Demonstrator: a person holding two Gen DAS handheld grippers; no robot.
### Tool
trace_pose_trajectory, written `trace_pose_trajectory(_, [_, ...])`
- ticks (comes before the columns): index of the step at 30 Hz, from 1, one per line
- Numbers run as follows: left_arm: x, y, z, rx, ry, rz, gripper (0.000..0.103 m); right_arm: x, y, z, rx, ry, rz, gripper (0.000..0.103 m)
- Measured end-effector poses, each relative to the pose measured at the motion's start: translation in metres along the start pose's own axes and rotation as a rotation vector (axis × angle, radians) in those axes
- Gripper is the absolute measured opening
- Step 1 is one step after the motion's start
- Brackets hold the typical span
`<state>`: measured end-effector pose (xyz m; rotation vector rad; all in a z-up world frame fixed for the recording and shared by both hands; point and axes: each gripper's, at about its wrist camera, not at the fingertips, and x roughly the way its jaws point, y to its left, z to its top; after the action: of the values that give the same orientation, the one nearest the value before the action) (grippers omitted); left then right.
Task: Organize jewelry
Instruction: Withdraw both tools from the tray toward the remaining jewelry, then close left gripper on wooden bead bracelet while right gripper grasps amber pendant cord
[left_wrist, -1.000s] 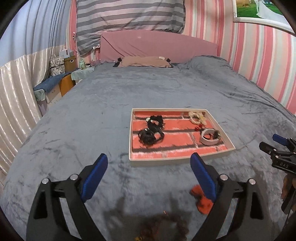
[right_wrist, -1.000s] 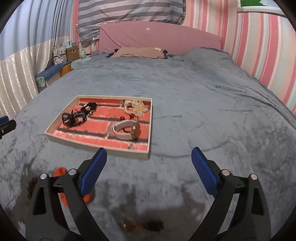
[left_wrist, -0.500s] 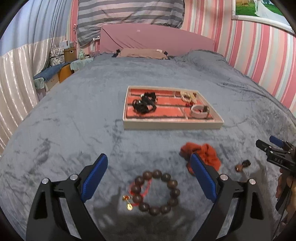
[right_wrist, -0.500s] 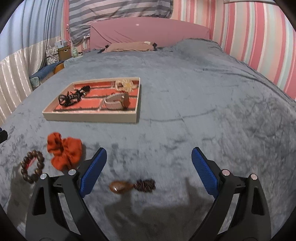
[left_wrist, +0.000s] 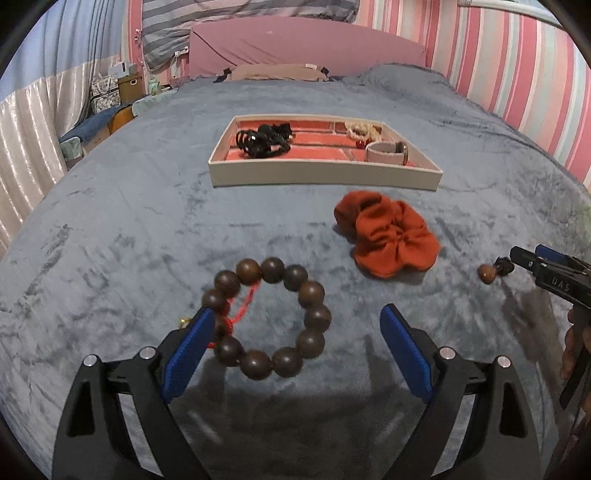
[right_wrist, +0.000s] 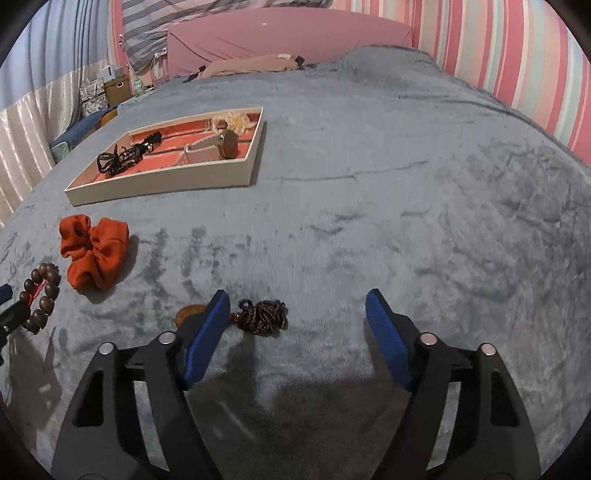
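Left gripper (left_wrist: 297, 339) spread wide, holding nothing, hovering low over the grey blanket (left_wrist: 129, 229). Wooden bead bracelet (left_wrist: 267, 317) lying flat at 12 o'clock, just ahead of the tips and shifted toward the left finger (left_wrist: 188, 352), whose pad overlaps the ring's edge at the red cord. No long axis to speak of: a round loop, so any pinch across one side of the ring would do.

Right gripper (right_wrist: 295, 338) likewise parted and empty. Dark beaded necklace with amber pendant (right_wrist: 258, 317) bunched between the tips, hard against the left pad at 11 o'clock; long axis running 9 to 3, pendant end half hidden behind that pad.

Orange scrunchie (left_wrist: 388, 232) at 1 o'clock from the left tool, between bracelet and jewelry tray (left_wrist: 325, 175), which sits well beyond at 12 o'clock already holding black bands, a watch and a pale piece.

Against half a second ago: both tools lower and closer in, bracelet and necklace now larger and reaching the fingertips, tray further up the view. Spread of the jaws unchanged.
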<state>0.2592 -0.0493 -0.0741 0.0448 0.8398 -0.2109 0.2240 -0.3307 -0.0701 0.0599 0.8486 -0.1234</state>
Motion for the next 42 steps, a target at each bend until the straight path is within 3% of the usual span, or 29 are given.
trace_pose_trajectory(14, [0.020, 0.003, 0.001, 0.002, -0.006, 0.024, 0.088, 0.026, 0.006, -0.008, 0.021, 0.040, 0.072, 0.049])
trace_pose_trajectory(19, [0.034, 0.002, 0.000, -0.003, 0.051, -0.023, 0.063, 0.027, 0.008, -0.010, 0.018, 0.032, 0.089, 0.039])
trace_pose_trajectory(25, [0.039, 0.003, 0.001, -0.003, 0.064, -0.046, 0.062, 0.032, 0.013, -0.009, 0.009, 0.038, 0.101, 0.029])
trace_pose_trajectory(27, [0.041, 0.004, 0.002, -0.008, 0.065, -0.058, 0.053, 0.034, 0.015, -0.007, 0.009, 0.041, 0.106, 0.026])
trace_pose_trajectory(31, [0.042, 0.009, 0.003, -0.028, 0.071, -0.080, 0.047, 0.038, 0.017, -0.004, 0.006, 0.047, 0.124, 0.020])
trace_pose_trajectory(33, [0.043, 0.010, 0.003, -0.035, 0.072, -0.088, 0.036, 0.038, 0.017, -0.004, 0.005, 0.045, 0.127, 0.019])
trace_pose_trajectory(39, [0.040, 0.010, 0.002, -0.026, 0.077, -0.112, 0.022, 0.033, 0.017, -0.004, 0.012, 0.029, 0.130, 0.018])
trace_pose_trajectory(42, [0.038, 0.007, 0.002, -0.012, 0.079, -0.106, 0.021, 0.031, 0.017, -0.004, 0.016, 0.024, 0.131, 0.018])
